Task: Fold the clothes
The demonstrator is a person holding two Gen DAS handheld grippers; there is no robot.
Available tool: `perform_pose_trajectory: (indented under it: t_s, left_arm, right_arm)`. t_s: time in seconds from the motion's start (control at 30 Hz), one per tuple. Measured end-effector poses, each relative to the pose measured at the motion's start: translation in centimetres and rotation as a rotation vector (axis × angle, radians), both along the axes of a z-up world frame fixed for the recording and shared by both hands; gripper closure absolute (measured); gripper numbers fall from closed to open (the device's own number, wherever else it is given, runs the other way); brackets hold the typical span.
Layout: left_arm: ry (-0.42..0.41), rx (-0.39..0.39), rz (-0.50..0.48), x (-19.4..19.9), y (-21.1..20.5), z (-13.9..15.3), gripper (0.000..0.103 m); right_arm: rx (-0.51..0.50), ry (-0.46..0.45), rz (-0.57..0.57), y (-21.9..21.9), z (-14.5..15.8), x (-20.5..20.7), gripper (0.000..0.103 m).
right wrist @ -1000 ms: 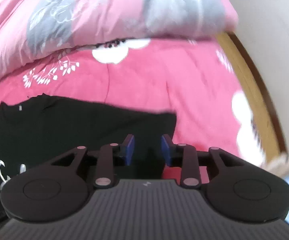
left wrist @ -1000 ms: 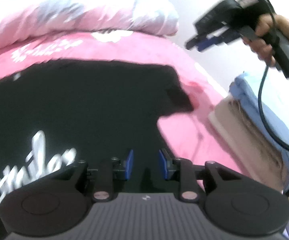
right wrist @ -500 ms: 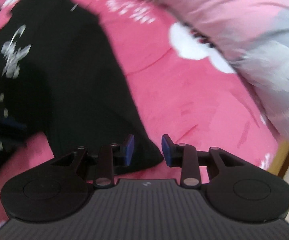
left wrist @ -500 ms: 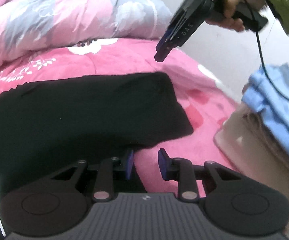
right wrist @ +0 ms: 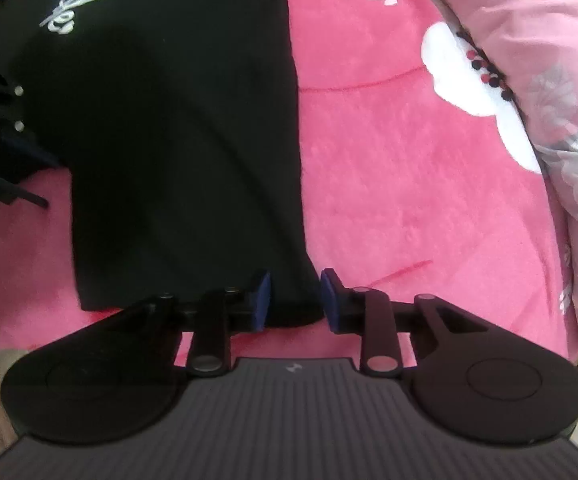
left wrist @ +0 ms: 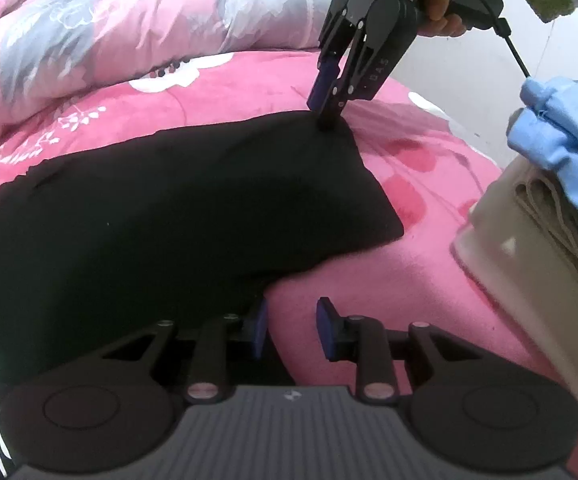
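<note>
Working on the black T-shirt point(left wrist: 177, 216), which lies spread flat on the pink floral bedspread point(left wrist: 389, 288) of the bed, with white script lettering point(right wrist: 74, 0) on its chest.

Left tool point(left wrist: 291, 330): jaws apart, nothing between the blue pads point(left wrist: 260, 330). It sits low at the near edge of the shirt; the left pad overlaps the black hem, the right pad is over bare pink bedspread. Released, not gripping.

Right tool point(right wrist: 295, 300): jaws apart, straddling one corner of the shirt. In the right wrist view the black fabric lies in the gap between the pads but neither pad is pressed in on it. In the left wrist view the same tool point(left wrist: 327, 118) points steeply down, tips touching the far corner of the shirt, where the cloth puckers slightly. My hand point(left wrist: 443, 4) is on its handle, and a black cable point(left wrist: 515, 54) trails from it.

Both tools are at one end of the shirt, well apart, at opposite corners.

Surroundings: rumpled pink-and-grey floral duvet point(left wrist: 137, 28) heaped along the far edge of the bed. At the right edge, a stack of folded clothes: light blue garment point(left wrist: 565, 144) on top of beige ones point(left wrist: 537, 248). The stack is near the shirt but not touching it.
</note>
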State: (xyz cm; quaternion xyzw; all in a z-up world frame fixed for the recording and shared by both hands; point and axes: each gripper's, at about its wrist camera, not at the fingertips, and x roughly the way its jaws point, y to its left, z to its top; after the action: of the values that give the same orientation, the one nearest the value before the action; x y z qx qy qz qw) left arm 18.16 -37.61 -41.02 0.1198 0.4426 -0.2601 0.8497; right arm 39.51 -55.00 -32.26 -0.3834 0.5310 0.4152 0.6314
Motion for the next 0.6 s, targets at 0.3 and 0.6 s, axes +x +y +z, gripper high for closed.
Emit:
perform_pose_trajectory:
  t_s: [0.3,0.6]
  left_arm:
    - [0.010,-0.001,-0.016,0.0,0.2,-0.3,0.076]
    - [0.006,0.012,-0.046,-0.4,0.4,-0.5,0.076]
  right_arm:
    - [0.042,-0.017,-0.046,-1.5,1.7,0.9,0.103]
    - [0.012,-0.011,-0.074,-2.4,0.2,1.3,0.103]
